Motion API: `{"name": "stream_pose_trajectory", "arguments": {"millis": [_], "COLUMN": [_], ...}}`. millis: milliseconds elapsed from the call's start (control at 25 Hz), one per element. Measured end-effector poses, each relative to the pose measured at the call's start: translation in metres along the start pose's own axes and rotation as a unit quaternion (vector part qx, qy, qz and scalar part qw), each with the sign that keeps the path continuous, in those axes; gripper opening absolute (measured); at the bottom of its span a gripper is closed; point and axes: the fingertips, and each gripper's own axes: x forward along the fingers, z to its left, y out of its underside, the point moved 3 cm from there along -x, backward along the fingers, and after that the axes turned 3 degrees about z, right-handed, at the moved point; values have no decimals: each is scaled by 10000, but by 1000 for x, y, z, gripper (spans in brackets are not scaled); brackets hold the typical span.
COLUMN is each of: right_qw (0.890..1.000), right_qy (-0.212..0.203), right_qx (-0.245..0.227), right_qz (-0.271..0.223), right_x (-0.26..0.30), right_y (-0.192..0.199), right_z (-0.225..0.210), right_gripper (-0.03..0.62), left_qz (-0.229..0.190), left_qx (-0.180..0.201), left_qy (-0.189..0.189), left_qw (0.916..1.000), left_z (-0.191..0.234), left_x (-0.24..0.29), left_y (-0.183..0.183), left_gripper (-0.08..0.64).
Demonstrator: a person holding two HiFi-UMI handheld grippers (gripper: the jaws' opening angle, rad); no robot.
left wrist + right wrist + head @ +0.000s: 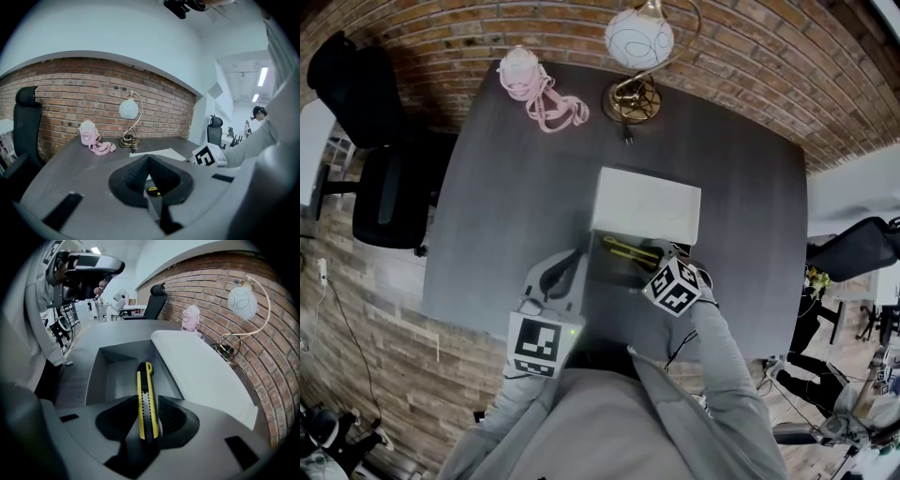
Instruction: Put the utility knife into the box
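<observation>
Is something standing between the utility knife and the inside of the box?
Nothing visible does. The right gripper holds the utility knife over the open box. The box's lid is folded back, and the bottom below the knife looks bare.

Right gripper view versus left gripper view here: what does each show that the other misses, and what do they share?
Only the right gripper view: the utility knife at full length, clamped in the right tool, pointing over the open box's bare inside. Only the left gripper view: the left tool closed on nothing, plus the right tool's marker cube. Both: the white lid, lamp, pink item, brick wall, and some yellow of the knife.
</observation>
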Motion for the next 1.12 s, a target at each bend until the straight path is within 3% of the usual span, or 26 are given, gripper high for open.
{"name": "stream_pose_trajectory", "arguments": {"millis": [160,720,880,1120], "right_qw": [9998,9913,9821,9568], "right_qy": [123,913,1178,1577], "right_qx": [46,373,660,1150], "right_qz": [-115,-871,-1315,-2157], "right_x": [-10,-86,-116,-170], "right_y": [-4,-22,-28,-38], "right_z": [-3,-14,-16,-17], "right_gripper": [129,129,129,129], "left_qz": [-45,-413,-526,-652], "left_qx": [-59,295,379,485], "left_qy": [-14,69,59,43], "left_qw": [10000,9987,9979,9967], "left_z": [-1,-12,-14,-18], "left_x": [-3,-16,-21,-29], "left_y": [-4,-32,-40,-51], "left_gripper": [20,20,20,20]}}
